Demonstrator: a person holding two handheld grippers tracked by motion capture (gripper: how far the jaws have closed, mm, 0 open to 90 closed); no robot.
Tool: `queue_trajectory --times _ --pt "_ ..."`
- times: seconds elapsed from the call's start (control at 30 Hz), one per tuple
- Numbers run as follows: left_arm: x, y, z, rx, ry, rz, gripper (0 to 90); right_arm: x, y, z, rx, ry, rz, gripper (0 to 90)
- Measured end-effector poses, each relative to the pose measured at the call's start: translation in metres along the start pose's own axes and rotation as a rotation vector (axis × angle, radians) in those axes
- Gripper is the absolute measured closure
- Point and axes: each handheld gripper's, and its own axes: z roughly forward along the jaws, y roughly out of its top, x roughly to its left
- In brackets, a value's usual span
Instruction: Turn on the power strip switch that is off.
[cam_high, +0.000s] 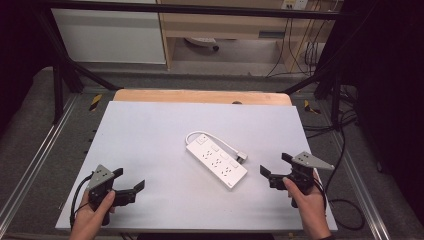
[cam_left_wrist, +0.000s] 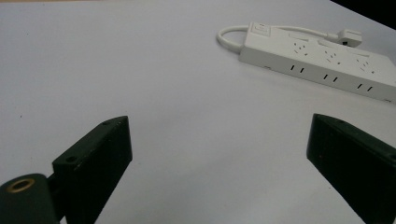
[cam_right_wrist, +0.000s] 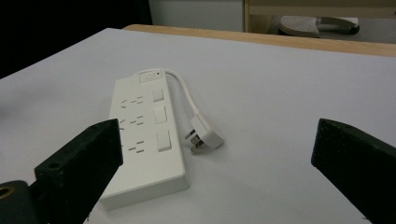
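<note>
A white power strip (cam_high: 216, 160) lies at a slant in the middle of the white table top (cam_high: 150, 130), its short white cable looping round to a plug (cam_high: 241, 157) beside it. The left gripper (cam_high: 131, 179) rests low at the front left, open and empty, well left of the strip. At the front right the right gripper (cam_high: 276, 165) stands open and empty, just right of the strip's near end. The left gripper view has the power strip (cam_left_wrist: 322, 60) far off at upper right. In the right gripper view the power strip (cam_right_wrist: 144, 135) and plug (cam_right_wrist: 205, 135) lie close ahead.
A wooden edge (cam_high: 200, 96) runs along the table's far side. Black frame legs (cam_high: 60, 75) stand at the far corners. Cables (cam_high: 345, 150) trail on the floor to the right. A wooden shelf unit (cam_high: 225, 25) stands behind.
</note>
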Motion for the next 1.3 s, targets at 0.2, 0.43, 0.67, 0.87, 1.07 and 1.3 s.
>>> queue_trajectory --times 0.2,0.43,0.67,0.87,1.07,1.3 --pt "-0.001 0.000 0.001 0.004 -0.002 0.005 6.7 0.002 0.005 0.001 -0.013 0.002 -0.004 2.9" --pt "-0.001 0.000 0.002 0.004 -0.002 0.007 6.7 0.003 0.011 0.004 -0.016 0.011 -0.010 3.1" --pt "-0.002 0.000 0.001 0.003 -0.004 0.012 6.7 0.007 0.018 0.010 -0.038 0.010 -0.003 3.0" --pt "-0.001 0.000 0.001 0.003 -0.003 0.007 6.7 0.010 0.022 0.014 -0.036 0.022 -0.015 2.7" --pt "-0.002 0.000 0.001 0.004 -0.004 0.010 6.6 0.009 0.028 0.017 -0.044 0.022 -0.001 2.3" --pt "-0.001 0.000 0.001 0.005 -0.006 0.004 6.6 0.009 0.032 0.023 -0.057 0.021 0.014 2.3"
